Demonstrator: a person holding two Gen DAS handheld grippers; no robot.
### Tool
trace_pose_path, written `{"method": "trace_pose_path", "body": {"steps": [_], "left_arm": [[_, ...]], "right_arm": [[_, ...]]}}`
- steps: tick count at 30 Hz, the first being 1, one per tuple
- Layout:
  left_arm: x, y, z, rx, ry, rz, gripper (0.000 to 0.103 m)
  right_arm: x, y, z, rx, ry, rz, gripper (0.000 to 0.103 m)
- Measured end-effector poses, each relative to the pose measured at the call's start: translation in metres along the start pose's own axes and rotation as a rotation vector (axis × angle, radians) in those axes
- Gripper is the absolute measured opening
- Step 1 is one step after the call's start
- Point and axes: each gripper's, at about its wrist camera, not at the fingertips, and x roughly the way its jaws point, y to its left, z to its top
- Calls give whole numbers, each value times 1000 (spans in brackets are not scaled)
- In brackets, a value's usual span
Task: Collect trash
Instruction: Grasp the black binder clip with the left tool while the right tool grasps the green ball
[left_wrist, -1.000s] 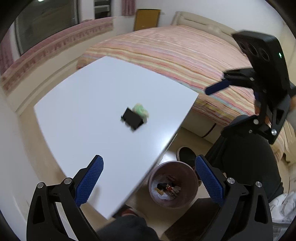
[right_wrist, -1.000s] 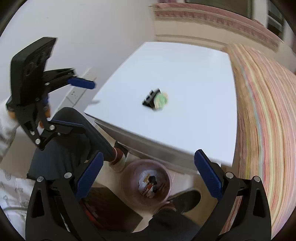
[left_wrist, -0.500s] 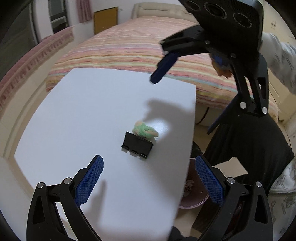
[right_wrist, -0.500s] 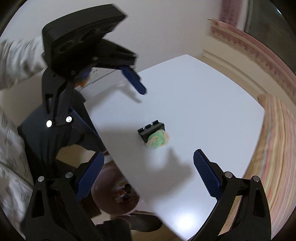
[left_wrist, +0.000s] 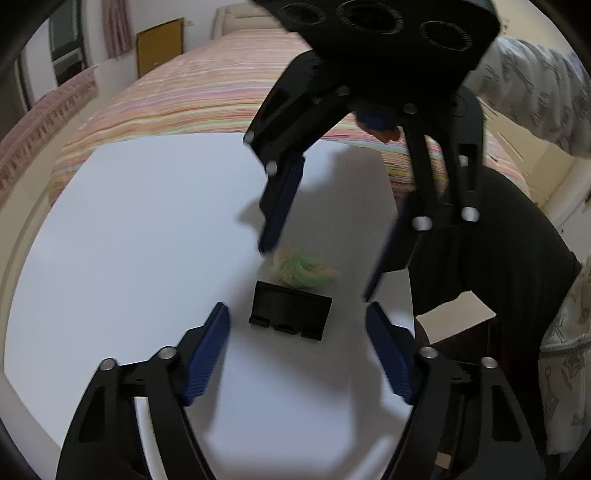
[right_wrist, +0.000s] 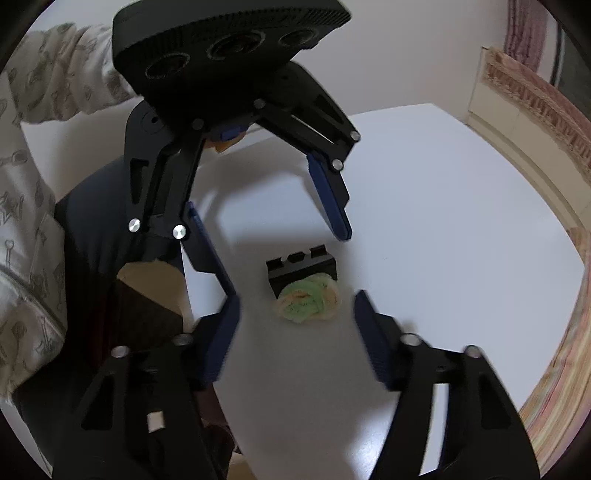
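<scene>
A crumpled green and orange wad of trash (left_wrist: 303, 271) lies on the white table (left_wrist: 140, 229), touching a small black plastic holder (left_wrist: 290, 310). Both also show in the right wrist view, the wad (right_wrist: 308, 301) just below the holder (right_wrist: 301, 269). My left gripper (left_wrist: 297, 328) is open, low over the table, its fingers on either side of the holder. My right gripper (right_wrist: 295, 325) is open and faces it from the other side, its fingers on either side of the wad. Each gripper shows in the other's view, the right (left_wrist: 317, 266) and the left (right_wrist: 273, 251).
A bed with a striped pink cover (left_wrist: 221, 99) stands beyond the table. The person's dark trousers (left_wrist: 517, 280) are by the table's right edge. A brown box (right_wrist: 144, 302) stands on the floor below that edge. A wall with a patterned ledge (right_wrist: 532, 99) lies behind.
Both grippers have come down and in over the table from opposite sides, closing on the wad and the holder. The pink bin on the floor has dropped out of sight.
</scene>
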Motion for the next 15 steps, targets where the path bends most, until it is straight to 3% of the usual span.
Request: {"method": "trace_pose_path", "body": {"steps": [5,8,15], "left_arm": [[0,6,3,16,-15,-20,57],[-1,8,3,16,-13,-31,42],[-2,6,1,13,-3,-22,41]], "right_arm": [[-1,-5,0,-10,-17,18,39],[-2,-8,0,-6,-21,22,31],[0,-4,-2,-2,-14,20,29]]}}
